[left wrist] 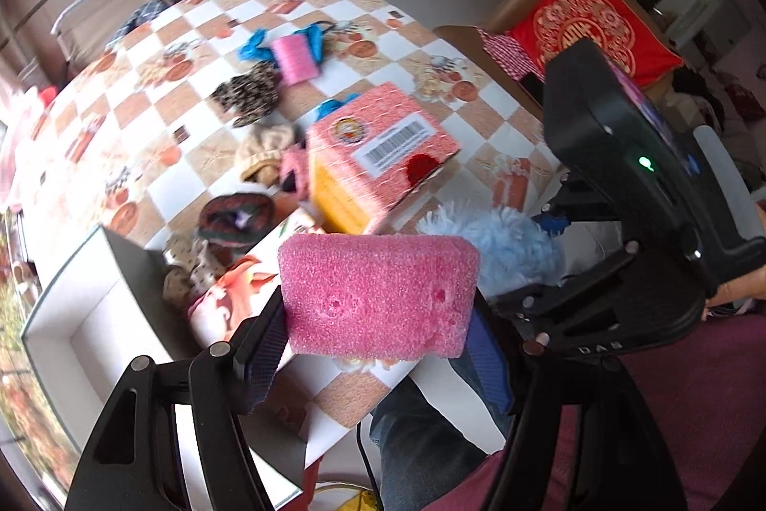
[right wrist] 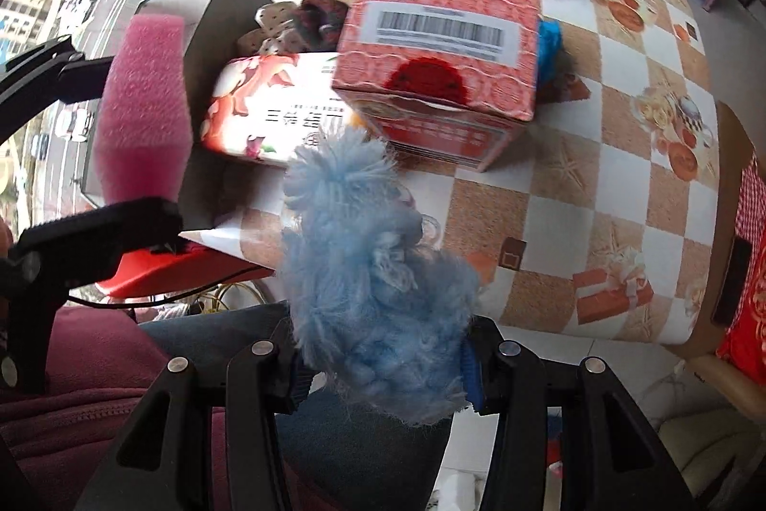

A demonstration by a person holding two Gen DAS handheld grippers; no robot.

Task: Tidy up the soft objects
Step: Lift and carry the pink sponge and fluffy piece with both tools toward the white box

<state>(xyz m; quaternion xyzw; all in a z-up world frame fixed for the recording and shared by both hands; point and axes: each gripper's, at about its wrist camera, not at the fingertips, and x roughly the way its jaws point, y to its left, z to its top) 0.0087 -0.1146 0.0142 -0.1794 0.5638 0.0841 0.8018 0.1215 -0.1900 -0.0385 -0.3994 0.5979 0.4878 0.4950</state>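
Note:
My left gripper [left wrist: 378, 314] is shut on a pink sponge [left wrist: 378, 295], held above the table's near edge; the sponge also shows in the right wrist view [right wrist: 143, 104]. My right gripper [right wrist: 383, 362] is shut on a fluffy light-blue soft toy [right wrist: 373, 271], which also shows in the left wrist view [left wrist: 502, 243]. A second pink sponge [left wrist: 294, 58] lies farther back among blue scrunchies [left wrist: 253, 49]. Several fabric items lie around: a leopard-print one [left wrist: 249, 92], a beige one [left wrist: 263, 156] and a dark red one [left wrist: 237, 219].
A pink carton with a barcode [left wrist: 383, 147] stands mid-table on the checkered tablecloth [left wrist: 191, 13]. A floral tissue pack [right wrist: 268, 113] lies beside an open white box [left wrist: 91, 314] at the near left. A chair with a red cushion [left wrist: 593, 27] stands to the right.

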